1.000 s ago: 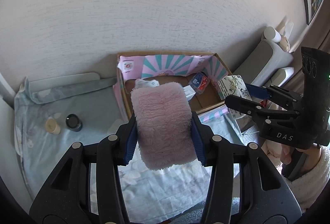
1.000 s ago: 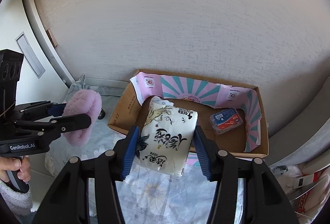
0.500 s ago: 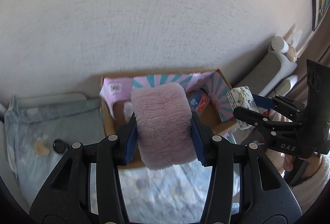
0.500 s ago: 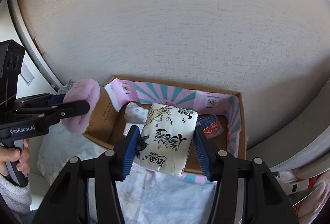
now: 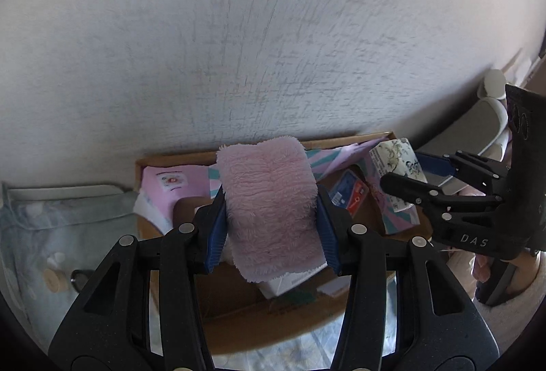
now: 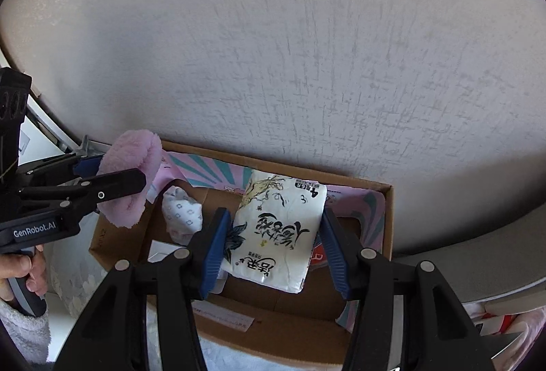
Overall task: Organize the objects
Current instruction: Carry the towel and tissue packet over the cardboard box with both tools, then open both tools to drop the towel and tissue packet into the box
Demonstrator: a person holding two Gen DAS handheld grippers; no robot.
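Cardboard box (image 6: pixel 387 220) below: pink fuzzy cloth (image 5: pixel 269 200) clamped in left gripper (image 5: pixel 271 227), tissue pack (image 6: pixel 276 231) in right gripper (image 6: pixel 273 248). Next, probably lower and release inside.

Cardboard box (image 6: pixel 387 217) on floral sheet (image 5: pixel 34 234)

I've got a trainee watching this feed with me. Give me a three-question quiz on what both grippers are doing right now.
1. True or false: the left gripper is clamped on a fluffy pink cloth.
2. What does the right gripper hold? A) a red-and-blue pack B) a white tissue pack with black lettering C) nothing
3. Fill in: both held items hang above the open ______.

Key:
1. True.
2. B: the white tissue pack sits between the blue pads.
3. Cardboard box, lined with pink and teal striped paper.
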